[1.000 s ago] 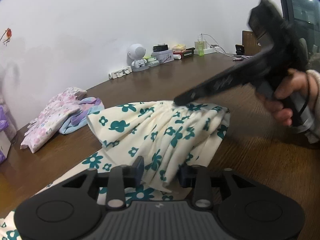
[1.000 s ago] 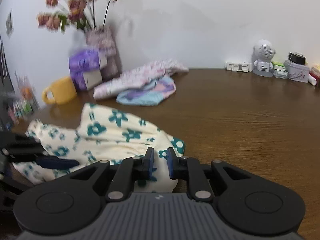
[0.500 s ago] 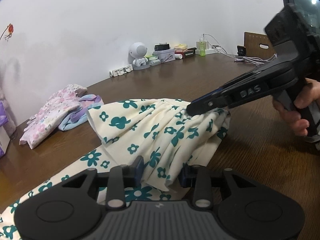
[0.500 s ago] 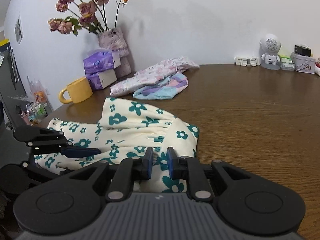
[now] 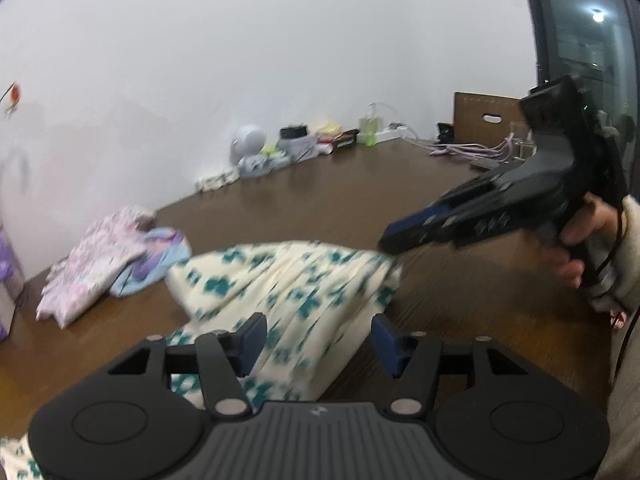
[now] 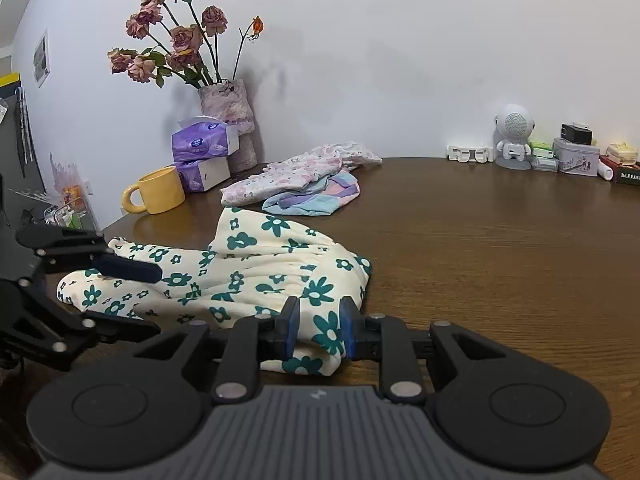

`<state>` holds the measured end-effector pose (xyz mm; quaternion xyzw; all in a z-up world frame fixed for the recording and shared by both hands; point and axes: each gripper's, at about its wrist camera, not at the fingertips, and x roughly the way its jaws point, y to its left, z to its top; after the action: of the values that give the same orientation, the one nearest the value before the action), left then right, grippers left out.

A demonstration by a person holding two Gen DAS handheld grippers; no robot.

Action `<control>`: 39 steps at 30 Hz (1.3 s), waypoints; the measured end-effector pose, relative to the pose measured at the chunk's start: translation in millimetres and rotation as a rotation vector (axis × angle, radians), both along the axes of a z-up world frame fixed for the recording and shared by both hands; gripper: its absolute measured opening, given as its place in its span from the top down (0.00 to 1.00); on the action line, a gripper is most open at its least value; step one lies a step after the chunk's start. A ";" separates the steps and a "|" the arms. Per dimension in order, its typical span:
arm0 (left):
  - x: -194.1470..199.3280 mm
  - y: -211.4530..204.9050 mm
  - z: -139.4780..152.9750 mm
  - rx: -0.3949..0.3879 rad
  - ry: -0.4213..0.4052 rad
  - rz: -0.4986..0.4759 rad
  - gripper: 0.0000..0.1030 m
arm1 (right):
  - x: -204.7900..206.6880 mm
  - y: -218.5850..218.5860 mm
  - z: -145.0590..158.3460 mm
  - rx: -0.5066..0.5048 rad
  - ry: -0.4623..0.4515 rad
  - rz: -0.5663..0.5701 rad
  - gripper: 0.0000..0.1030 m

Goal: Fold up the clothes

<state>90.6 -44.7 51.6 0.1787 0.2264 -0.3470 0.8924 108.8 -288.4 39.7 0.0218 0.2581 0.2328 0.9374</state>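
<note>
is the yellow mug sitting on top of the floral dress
No, the yellow mug stands on the bare wooden table beside the tissue boxes, apart from the floral dress.

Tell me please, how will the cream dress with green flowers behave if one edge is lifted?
The cream dress looks thin and gathered in soft pleats, so it will probably droop. Likely light. It lies doubled over itself on the table, so the layers may slide apart.
</note>
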 end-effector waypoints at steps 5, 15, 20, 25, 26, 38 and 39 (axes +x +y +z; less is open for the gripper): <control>7.4 -23.5 -5.4 0.089 -0.001 -0.002 0.98 | -1.3 15.4 -5.0 -0.038 -0.021 0.034 0.79; 2.4 -20.3 -14.0 0.129 -0.020 -0.017 0.97 | -1.0 29.7 -15.7 -0.113 -0.019 0.043 0.79; -1.0 -18.5 -16.8 0.143 -0.034 -0.025 0.61 | -2.4 29.1 -17.0 -0.102 -0.019 0.033 0.79; -2.6 -18.5 -18.6 0.179 -0.061 -0.023 0.65 | -3.1 29.6 -15.0 -0.089 -0.037 0.032 0.79; -2.4 -19.0 -18.6 0.192 -0.070 -0.020 0.90 | -2.5 29.9 -15.3 -0.090 -0.036 0.032 0.79; 1.3 -20.5 -37.1 0.338 -0.138 -0.013 0.96 | -0.6 37.6 -23.1 -0.115 -0.008 0.039 0.79; 0.1 -19.8 -38.3 0.338 -0.140 -0.013 0.95 | -0.5 37.9 -24.2 -0.118 -0.004 0.039 0.79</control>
<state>90.7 -64.5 13.3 0.3513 0.2176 -0.2963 0.8611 108.2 -250.4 15.5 -0.0392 0.2700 0.2356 0.9328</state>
